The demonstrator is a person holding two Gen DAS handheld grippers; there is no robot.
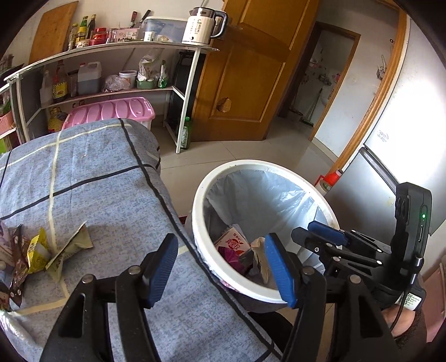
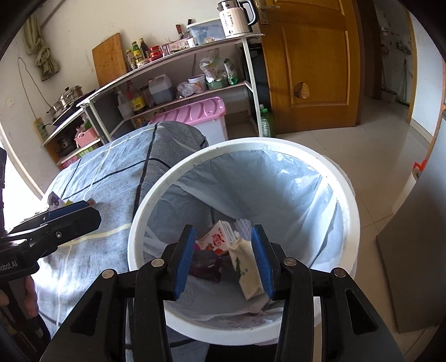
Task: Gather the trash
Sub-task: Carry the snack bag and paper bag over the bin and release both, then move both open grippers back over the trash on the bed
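Both tools stand spread with nothing between their pads. The right gripper [image 2: 223, 259] hangs over the mouth of the white trash bin [image 2: 145, 211], and the left gripper [image 1: 221, 267] straddles the edge of the table, one pad above the blue checked tablecloth [image 1: 92, 172], the other above the bin's near rim.

The trash is split between two places. Down in the bin's plastic liner [image 2: 292, 189] lie a red-and-white carton [image 2: 220, 236] and a pale wrapper [image 2: 248, 267]. On the cloth, at the left of the left wrist view, a heap of torn wrappers [image 1: 33, 250] waits, yellow, brown and olive.

The risks, as a guess: those wrappers are thin and flat, so a pinch may catch the tablecloth with them and drag it toward the edge, or a light scrap may slip free and fall on the floor between table and bin. The two grippers are also close enough to knock together above the rim.

Readable writing is scant. The carton bears red Chinese characters, too small to read. The left tool's body shows letters ending in "AI". The kettle [image 1: 202, 25] carries small illegible print.
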